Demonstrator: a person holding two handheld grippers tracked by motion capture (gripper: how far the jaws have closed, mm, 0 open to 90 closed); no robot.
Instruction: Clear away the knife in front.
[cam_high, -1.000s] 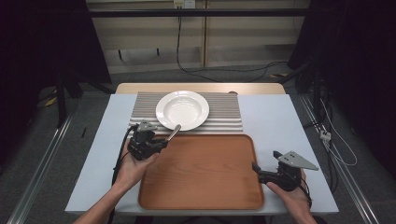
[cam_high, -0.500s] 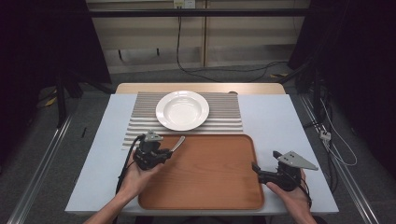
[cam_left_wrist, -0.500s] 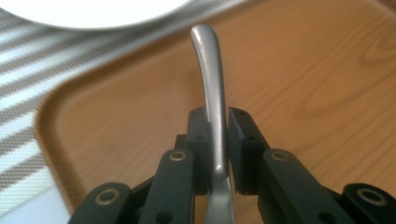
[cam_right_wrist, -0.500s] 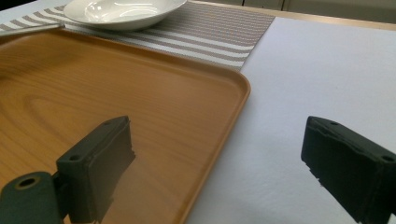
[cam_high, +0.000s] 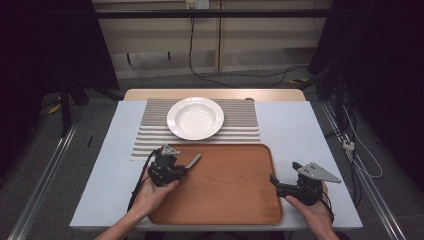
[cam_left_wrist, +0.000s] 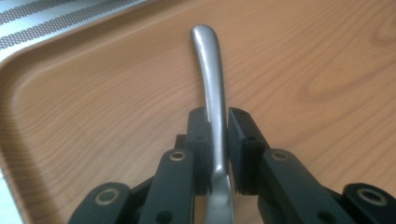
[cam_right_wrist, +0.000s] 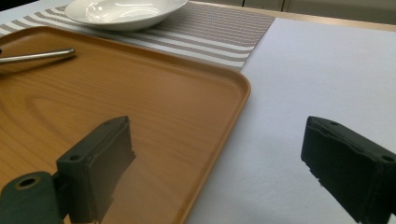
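My left gripper (cam_high: 181, 168) is shut on the handle of a grey metal utensil (cam_high: 194, 160), low over the left part of the wooden tray (cam_high: 225, 200). In the left gripper view the handle (cam_left_wrist: 208, 60) runs out from between the jaws over the tray's wood (cam_left_wrist: 303, 56); its working end is hidden behind the jaws. My right gripper (cam_high: 274, 180) stands open at the tray's right edge, and in the right gripper view its jaws straddle the rim (cam_right_wrist: 233, 107) with nothing between them. The utensil's tip (cam_right_wrist: 37, 56) shows far left there.
A white plate (cam_high: 195, 117) sits on a striped placemat (cam_high: 150, 135) behind the tray. The pale tabletop (cam_high: 300, 135) spreads to either side. Cables trail from both grippers toward the person's forearms at the front edge.
My left gripper has come down and toward the person with the utensil, from the placemat's front edge to low over the tray's left part. The right gripper has stayed put.
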